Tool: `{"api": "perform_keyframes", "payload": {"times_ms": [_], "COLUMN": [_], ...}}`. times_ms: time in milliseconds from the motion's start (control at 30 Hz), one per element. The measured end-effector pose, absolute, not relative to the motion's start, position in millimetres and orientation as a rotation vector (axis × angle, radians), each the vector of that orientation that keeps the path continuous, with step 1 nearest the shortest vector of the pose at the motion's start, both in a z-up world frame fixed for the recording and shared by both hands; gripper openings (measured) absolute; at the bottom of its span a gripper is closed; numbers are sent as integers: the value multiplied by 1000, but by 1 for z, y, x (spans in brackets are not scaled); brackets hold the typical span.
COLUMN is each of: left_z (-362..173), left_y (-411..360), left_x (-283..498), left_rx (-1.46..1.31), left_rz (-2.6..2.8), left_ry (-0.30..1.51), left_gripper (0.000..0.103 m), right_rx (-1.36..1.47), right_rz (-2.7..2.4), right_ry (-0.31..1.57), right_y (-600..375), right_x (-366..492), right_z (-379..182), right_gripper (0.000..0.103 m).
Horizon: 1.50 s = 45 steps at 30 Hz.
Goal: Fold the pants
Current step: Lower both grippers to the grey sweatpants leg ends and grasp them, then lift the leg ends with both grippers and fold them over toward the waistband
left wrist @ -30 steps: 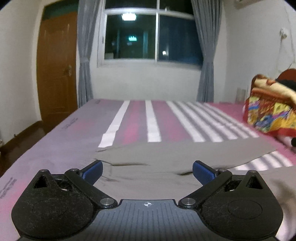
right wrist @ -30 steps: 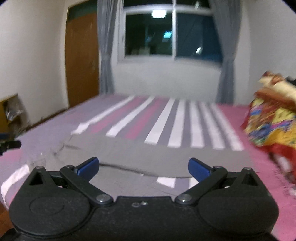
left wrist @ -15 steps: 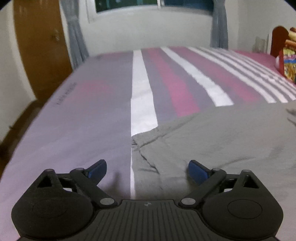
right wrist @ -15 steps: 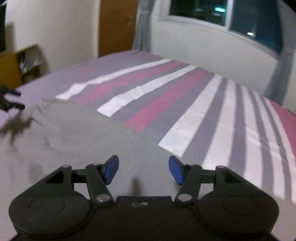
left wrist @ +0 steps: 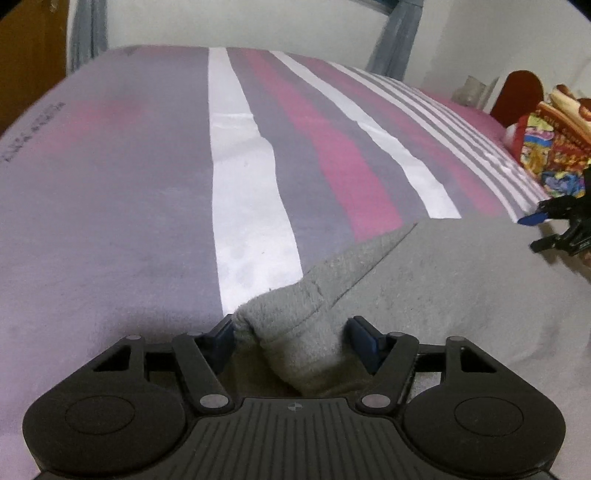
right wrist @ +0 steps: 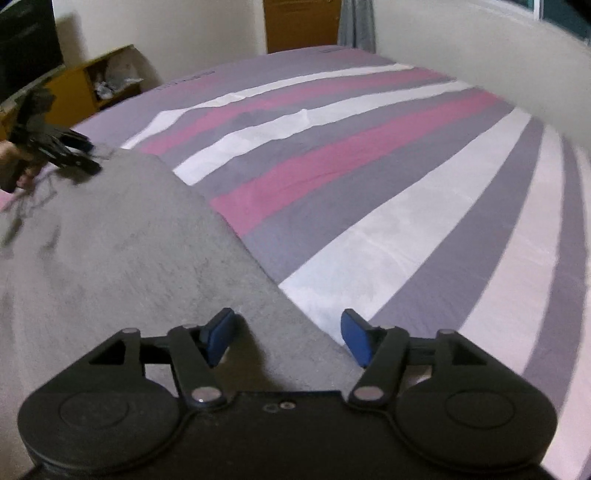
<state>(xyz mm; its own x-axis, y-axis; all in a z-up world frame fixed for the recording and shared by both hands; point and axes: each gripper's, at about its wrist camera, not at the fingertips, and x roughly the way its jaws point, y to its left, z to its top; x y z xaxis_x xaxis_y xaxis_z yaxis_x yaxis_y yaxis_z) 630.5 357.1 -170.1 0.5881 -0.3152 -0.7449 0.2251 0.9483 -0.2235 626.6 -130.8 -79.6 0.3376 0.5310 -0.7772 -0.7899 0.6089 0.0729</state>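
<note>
Grey pants (left wrist: 443, 280) lie spread on the striped bed (left wrist: 147, 184). My left gripper (left wrist: 293, 338) is down at the pants' bunched left corner; the thick hem sits between its blue pads, which stand partly apart and are not clamped. My right gripper (right wrist: 288, 338) is open, low over the pants' far edge (right wrist: 147, 240), with the cloth edge running between its fingers. Each gripper shows in the other's view: the right gripper at the right edge of the left wrist view (left wrist: 554, 229), the left gripper at the left of the right wrist view (right wrist: 55, 147).
A colourful folded blanket (left wrist: 554, 147) and a red headboard (left wrist: 517, 92) sit at the bed's right. A wooden door (right wrist: 299, 22), a yellow shelf (right wrist: 92, 85) and a dark screen (right wrist: 26, 51) stand beyond the bed. Grey curtains (left wrist: 399, 40) hang by the wall.
Both grippers dropped from looking across the room to low over the bed. The left one closed in around the pants' corner; the right one reached the pants' far edge and opened wider.
</note>
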Motion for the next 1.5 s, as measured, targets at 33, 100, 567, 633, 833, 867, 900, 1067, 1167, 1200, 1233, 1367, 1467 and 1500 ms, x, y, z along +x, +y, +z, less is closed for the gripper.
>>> {"api": "perform_keyframes", "payload": {"times_ms": [33,100,567,633,833,867,900,1067,1167,1200,1233,1367,1467,1500], "left_z": [-173,-177,-74,-62,-70,-79,-89,-130,-133,-136,-135,-138,-149,-152], "left_y": [359,351,322,317,306,303,301,299,306,312,315,326,327,326], "left_x": [632,638,521,488,391,380,368,324,295,283,273,238,228,230], "left_rx": [-123,-91,-36,-30,-1,-13,-28,-111,-166,-187,-214,-394,-561,-603], "left_rz": [-320,-299,-279,-294,-278,-263,-256,-150,-86,-69,-55,-30,-77,-74], "left_ry": [900,912,605,565,575,592,616,685,692,694,688,636,595,605], "left_gripper": [61,55,12,12,12,12,12,26,40,43,46,51,52,52], "right_rx": [-367,-395,-507,-532,-508,-478,-443,-272,-17,48,111,266,345,348], "right_rz": [888,894,819,822,798,789,779,605,541,525,505,453,437,421], "right_ry": [876,889,567,528,499,519,548,690,706,705,702,709,727,736], "right_y": [-129,-123,-138,-138,-142,-143,-143,-151,-178,-187,-196,-214,-215,-212], "right_x": [628,630,475,436,337,327,320,297,288,286,284,291,305,307], "right_z": [-81,-82,35,46,27,16,3,-63,-60,-57,-54,-52,-50,-49], "right_gripper": [58,48,4,4,4,4,5,25,28,31,36,57,55,53]}}
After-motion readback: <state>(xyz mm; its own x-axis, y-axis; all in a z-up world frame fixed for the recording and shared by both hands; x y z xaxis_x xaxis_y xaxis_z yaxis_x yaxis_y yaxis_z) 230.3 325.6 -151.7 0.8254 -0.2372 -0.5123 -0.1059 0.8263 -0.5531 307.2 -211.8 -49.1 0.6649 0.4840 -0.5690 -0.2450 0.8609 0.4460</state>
